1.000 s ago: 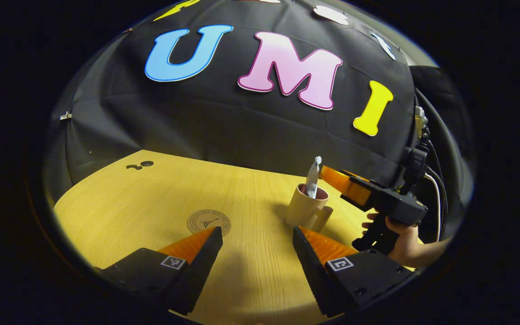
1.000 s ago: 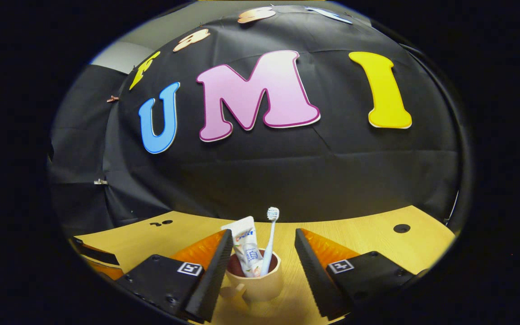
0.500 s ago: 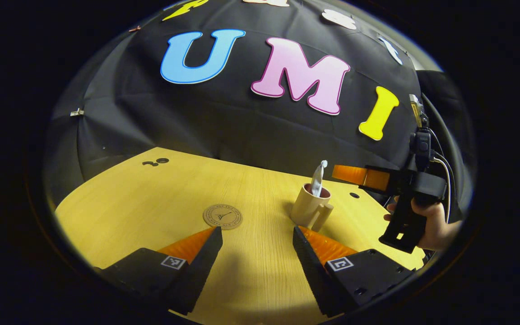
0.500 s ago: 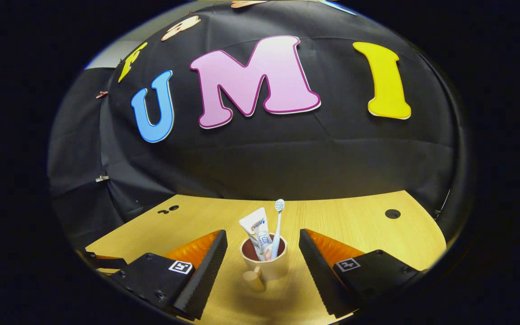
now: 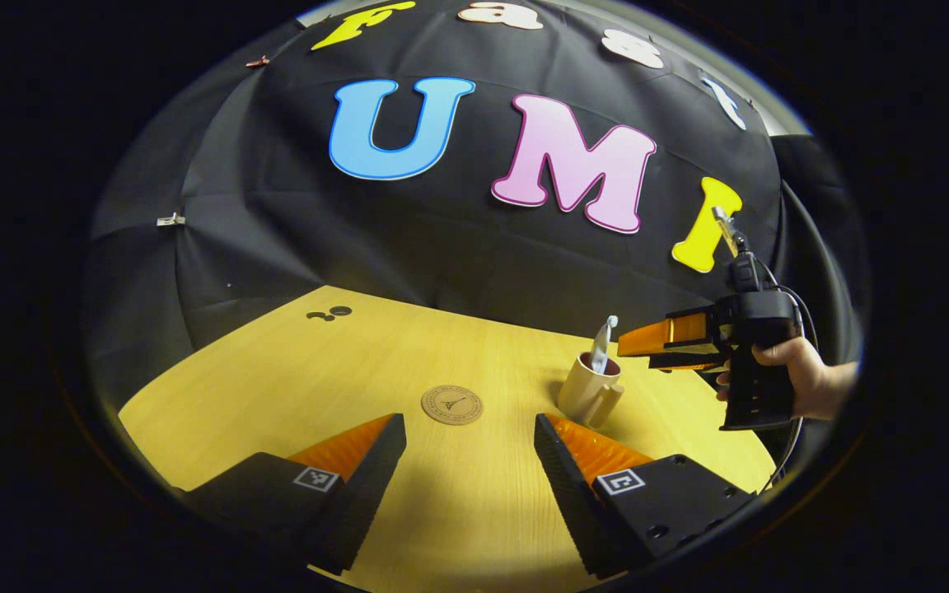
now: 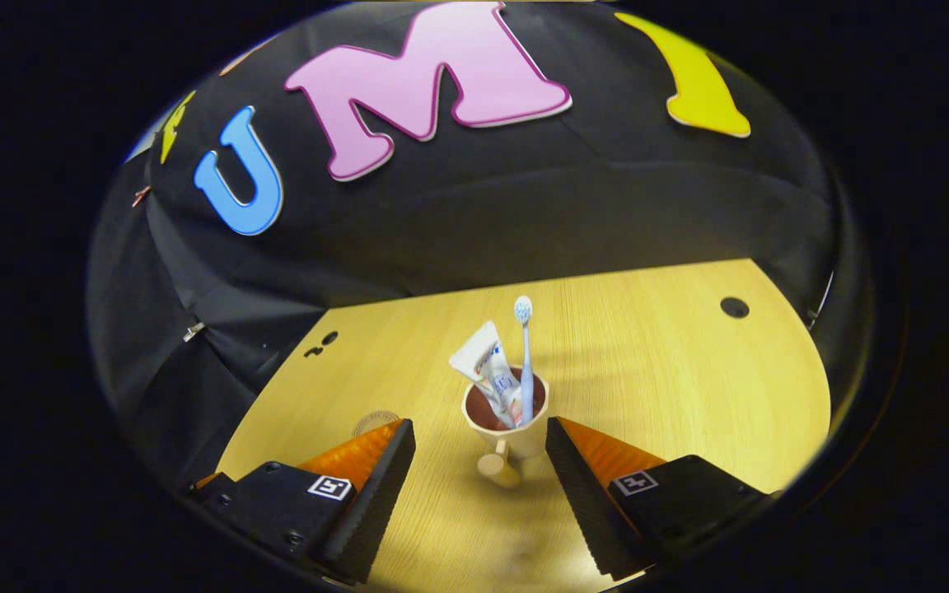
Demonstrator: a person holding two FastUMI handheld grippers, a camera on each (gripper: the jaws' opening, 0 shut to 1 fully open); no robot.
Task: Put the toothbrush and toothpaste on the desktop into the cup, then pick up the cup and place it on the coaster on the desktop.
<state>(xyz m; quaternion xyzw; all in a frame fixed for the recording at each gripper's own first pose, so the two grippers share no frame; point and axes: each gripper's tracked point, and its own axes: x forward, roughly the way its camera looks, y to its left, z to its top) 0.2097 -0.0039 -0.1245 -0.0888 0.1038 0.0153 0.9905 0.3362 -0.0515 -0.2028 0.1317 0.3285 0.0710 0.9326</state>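
Note:
A beige cup (image 6: 509,428) with a side handle stands upright on the wooden desktop (image 6: 672,371), holding a white toothpaste tube (image 6: 491,371) and a toothbrush (image 6: 524,346), bristles up. My right gripper (image 6: 480,436) is open, above and just behind the cup, its fingers apart from it. In the left gripper view the same cup (image 5: 588,391) stands right of the round brown coaster (image 5: 451,404). My left gripper (image 5: 469,428) hangs open over the near desktop, nothing between its fingers. The right gripper (image 5: 647,342) shows there in a hand, raised beside the cup.
The coaster's edge (image 6: 374,422) peeks out behind my right gripper's left finger. A round hole (image 6: 734,307) is in the desktop at the far right, and a pair of small holes (image 5: 329,313) at the far left. The black cloth wall closes the back.
My right gripper has pulled back and up from the cup, tilting to look down on it. My left gripper view has swung left, so the cup and coaster sit farther right.

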